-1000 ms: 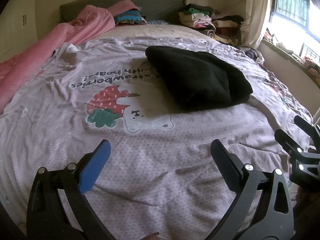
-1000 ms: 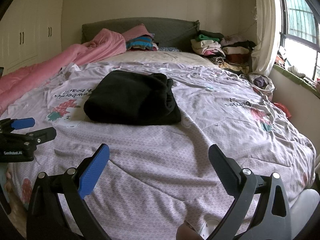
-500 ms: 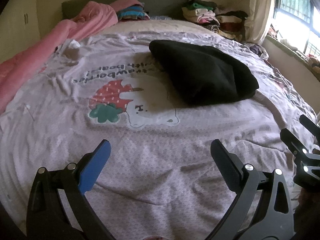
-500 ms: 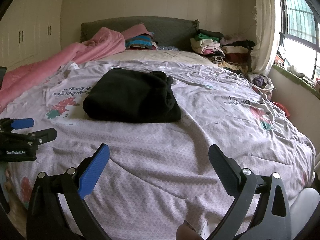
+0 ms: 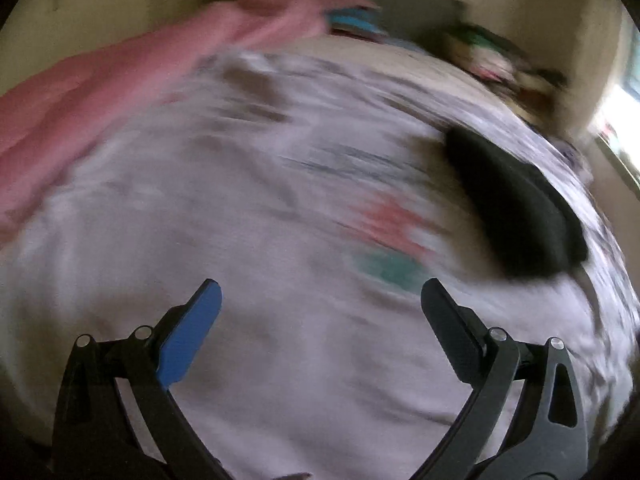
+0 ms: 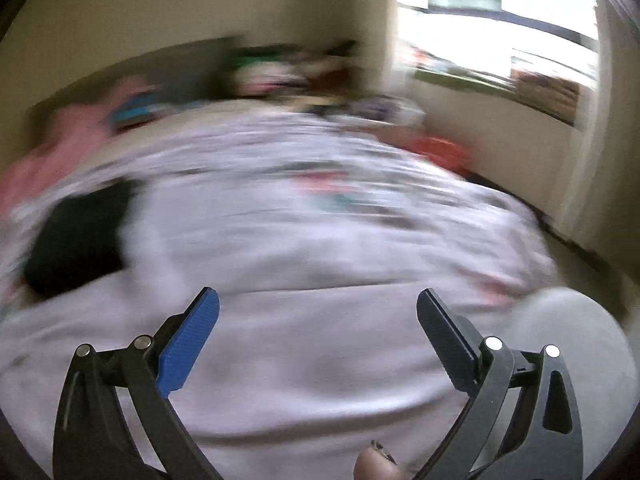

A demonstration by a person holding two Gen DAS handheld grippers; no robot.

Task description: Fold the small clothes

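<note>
Both views are now smeared with motion blur, where half a second ago they were sharp. In the left wrist view the folded black garment (image 5: 516,204) has slid from the upper middle to the right edge, and the whole scene sits tilted; it lies on the lilac printed bedsheet (image 5: 280,340), well ahead of the left hand-held gripper (image 5: 320,300), whose blue-padded and black fingers stand spread wide with nothing between them, as before. The pink quilt (image 5: 100,100) fills more of the upper left than it did. In the right wrist view the same garment (image 6: 76,240) has shifted from the centre to the far left, and the bright window (image 6: 500,20) now takes up the upper right. The right hand-held gripper (image 6: 318,308) is likewise released and empty above the sheet. A fingertip (image 6: 374,466) shows at the bottom edge. The other gripper, seen at the side of each view earlier, is no longer in frame.
</note>
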